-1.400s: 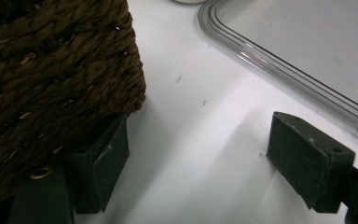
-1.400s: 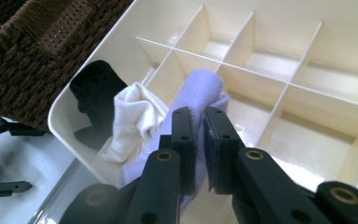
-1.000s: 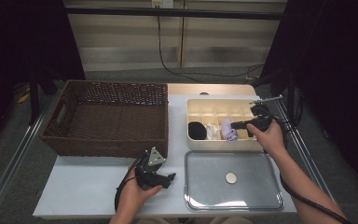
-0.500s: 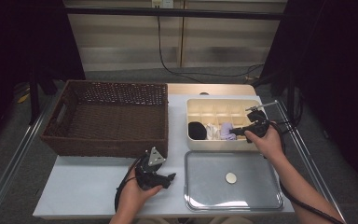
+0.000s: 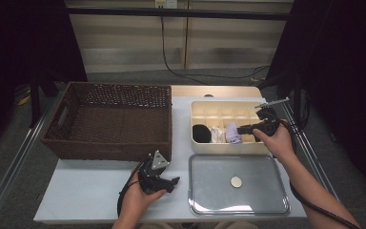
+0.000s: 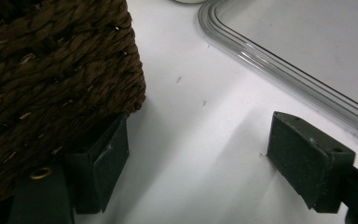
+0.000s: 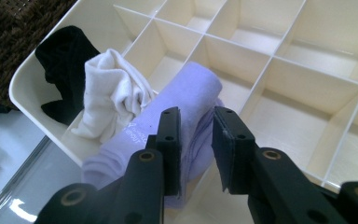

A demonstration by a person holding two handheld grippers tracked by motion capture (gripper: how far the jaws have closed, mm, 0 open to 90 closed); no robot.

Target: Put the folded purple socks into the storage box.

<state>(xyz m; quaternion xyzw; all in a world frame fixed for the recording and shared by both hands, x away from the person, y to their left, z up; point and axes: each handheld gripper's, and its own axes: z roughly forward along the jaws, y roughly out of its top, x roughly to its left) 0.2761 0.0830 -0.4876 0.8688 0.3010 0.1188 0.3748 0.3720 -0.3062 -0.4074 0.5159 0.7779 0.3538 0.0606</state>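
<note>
A rolled lilac sock (image 5: 232,133) (image 7: 186,98) lies in the front row of the cream divided organizer (image 5: 228,107) (image 7: 270,60), beside a white sock (image 5: 217,134) (image 7: 112,93) and a black sock (image 5: 201,133) (image 7: 65,46). My right gripper (image 5: 240,130) (image 7: 198,126) reaches into the organizer from the right, its jaws close together with a fold of the lilac sock pinched between them. My left gripper (image 5: 169,183) (image 6: 191,144) rests on the white table by the near right corner of the basket, jaws wide apart with nothing between them.
A large brown wicker basket (image 5: 109,119) (image 6: 51,70) stands empty at the left. A clear tray (image 5: 209,191) (image 6: 307,46) with a small round disc (image 5: 236,182) on it lies in front of the organizer. The other organizer compartments are empty.
My right gripper has come down and leftward from above the organizer's right side onto the lilac sock. The left gripper has stayed put.
</note>
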